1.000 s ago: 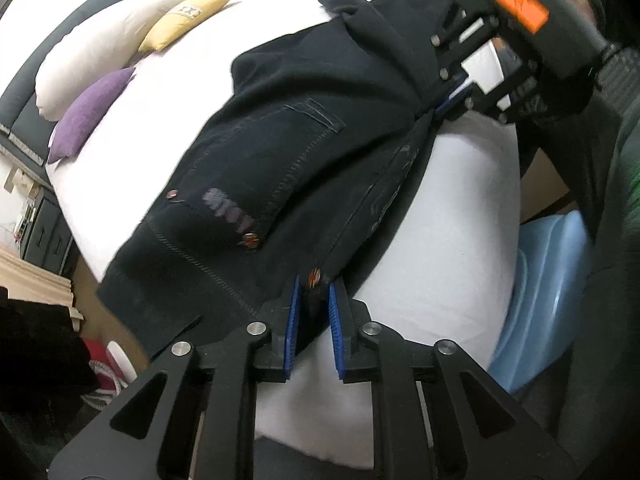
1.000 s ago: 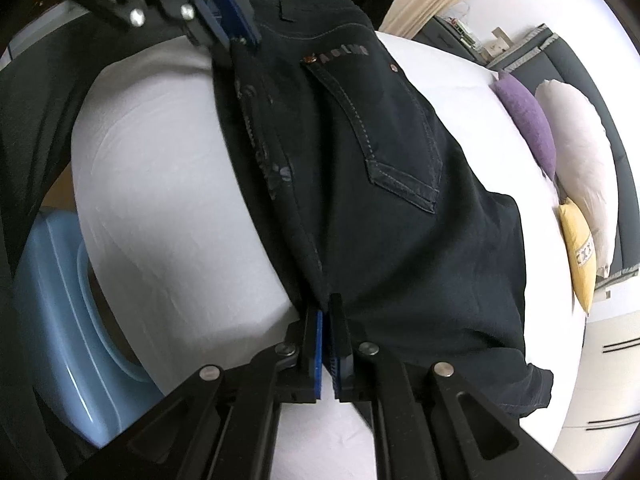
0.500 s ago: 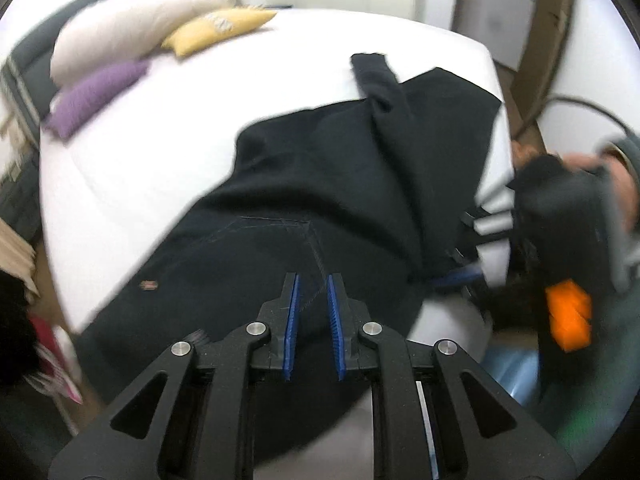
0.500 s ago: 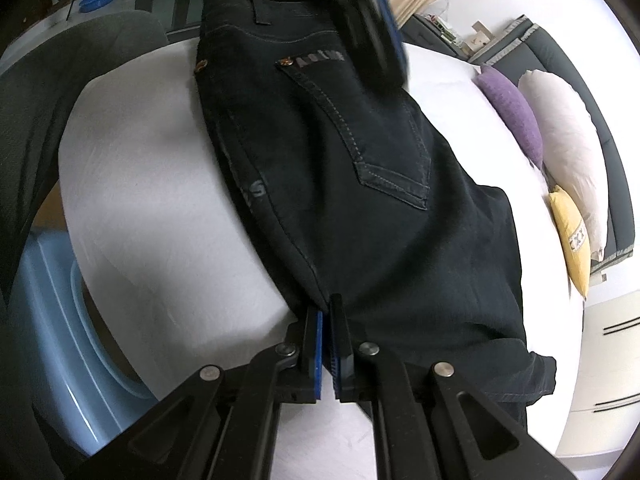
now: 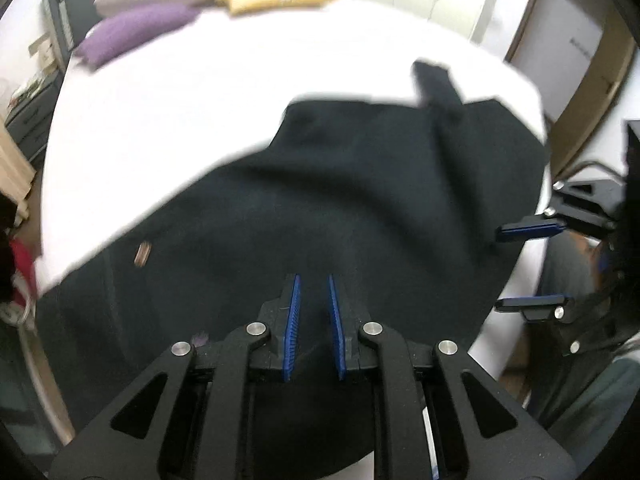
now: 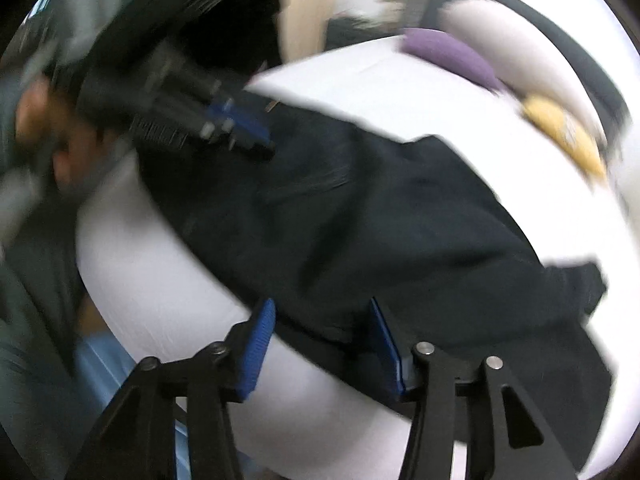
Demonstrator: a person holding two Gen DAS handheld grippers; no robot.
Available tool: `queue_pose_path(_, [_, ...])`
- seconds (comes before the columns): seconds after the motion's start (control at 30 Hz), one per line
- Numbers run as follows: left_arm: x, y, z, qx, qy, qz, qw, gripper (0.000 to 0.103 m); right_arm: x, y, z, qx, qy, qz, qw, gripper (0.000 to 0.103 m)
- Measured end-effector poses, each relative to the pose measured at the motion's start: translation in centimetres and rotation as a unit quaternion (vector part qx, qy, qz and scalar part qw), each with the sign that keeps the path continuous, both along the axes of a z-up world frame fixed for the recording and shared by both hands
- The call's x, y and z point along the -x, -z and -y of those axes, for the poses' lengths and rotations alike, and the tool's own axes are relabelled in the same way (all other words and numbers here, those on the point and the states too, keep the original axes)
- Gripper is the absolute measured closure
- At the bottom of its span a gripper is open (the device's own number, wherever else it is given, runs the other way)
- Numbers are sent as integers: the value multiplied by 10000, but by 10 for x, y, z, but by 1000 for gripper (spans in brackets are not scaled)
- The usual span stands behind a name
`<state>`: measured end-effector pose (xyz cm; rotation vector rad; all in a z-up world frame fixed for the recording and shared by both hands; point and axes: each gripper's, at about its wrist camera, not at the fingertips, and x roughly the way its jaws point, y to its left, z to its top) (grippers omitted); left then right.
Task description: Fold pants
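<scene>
My right tool (image 6: 322,340) is opening: a second ago its blue pads pinched the folded edge of the pants (image 5: 340,208); now they are spread, with the dark cloth lying loose between them. My left tool (image 5: 313,326) remains nearly pressed together over the fabric; whether it still pinches cloth I cannot tell. The pants lie doubled over on the white bed (image 5: 200,92), below the pillows (image 5: 136,34). I judge this fold laid down and the release under way.
</scene>
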<state>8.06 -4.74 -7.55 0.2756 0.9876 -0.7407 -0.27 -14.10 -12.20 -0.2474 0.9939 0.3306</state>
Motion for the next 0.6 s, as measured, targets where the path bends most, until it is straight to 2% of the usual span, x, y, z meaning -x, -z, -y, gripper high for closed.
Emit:
queue_pose_path(0.07, [-5, 4, 25, -97, 74, 49, 9999, 89, -5, -18, 47, -807, 704, 67, 9942, 50])
queue_pose_path(0.1, [-12, 15, 39, -242, 68, -54, 9997, 89, -9, -25, 81, -1311, 1214, 101, 9839, 50])
queue_pose_path(0.13, [-18, 26, 46, -334, 33, -208, 9992, 89, -12, -29, 101, -1562, 1493, 127, 9763, 50])
queue_pose_path(0.17, [-24, 43, 50, -432, -62, -441, 9981, 89, -14, -34, 135, -1971, 1930, 199, 9610, 50])
queue_pose_path(0.2, [-27, 52, 49, -359, -141, -536, 9978, 89, -14, -37, 168, -2387, 2327, 304, 9423, 50])
queue_pose_path(0.23, [-30, 55, 43, -112, -251, -625, 9977, 89, -15, -37, 189, -2631, 2557, 361, 9295, 50])
queue_pose_path(0.3, [-39, 56, 35, 229, -414, -941, 9944, 89, -18, -32, 242, -3248, 3150, 431, 8907, 50])
queue_pose_path(0.33, [-42, 58, 33, 319, -445, -1039, 9931, 89, -21, -24, 270, -3573, 3456, 461, 8665, 50])
queue_pose_path(0.37, [-44, 59, 33, 343, -444, -1059, 9928, 89, -24, -17, 287, -3745, 3648, 484, 8511, 50])
queue_pose_path(0.4, [-47, 60, 36, 325, -430, -1047, 9930, 89, -28, -12, 298, -3835, 3782, 494, 8411, 50])
queue_pose_path(0.5, [-51, 59, 42, 298, -450, -1017, 9933, 89, -41, 19, 339, -4342, 4405, 424, 7846, 48])
queue_pose_path(0.53, [-48, 59, 39, 325, -454, -1027, 9931, 89, -44, 28, 347, -4498, 4512, 408, 7697, 48])
queue_pose_path(0.6, [-44, 62, 31, 441, -469, -1084, 9920, 89, -52, 37, 357, -4620, 4638, 383, 7550, 48])
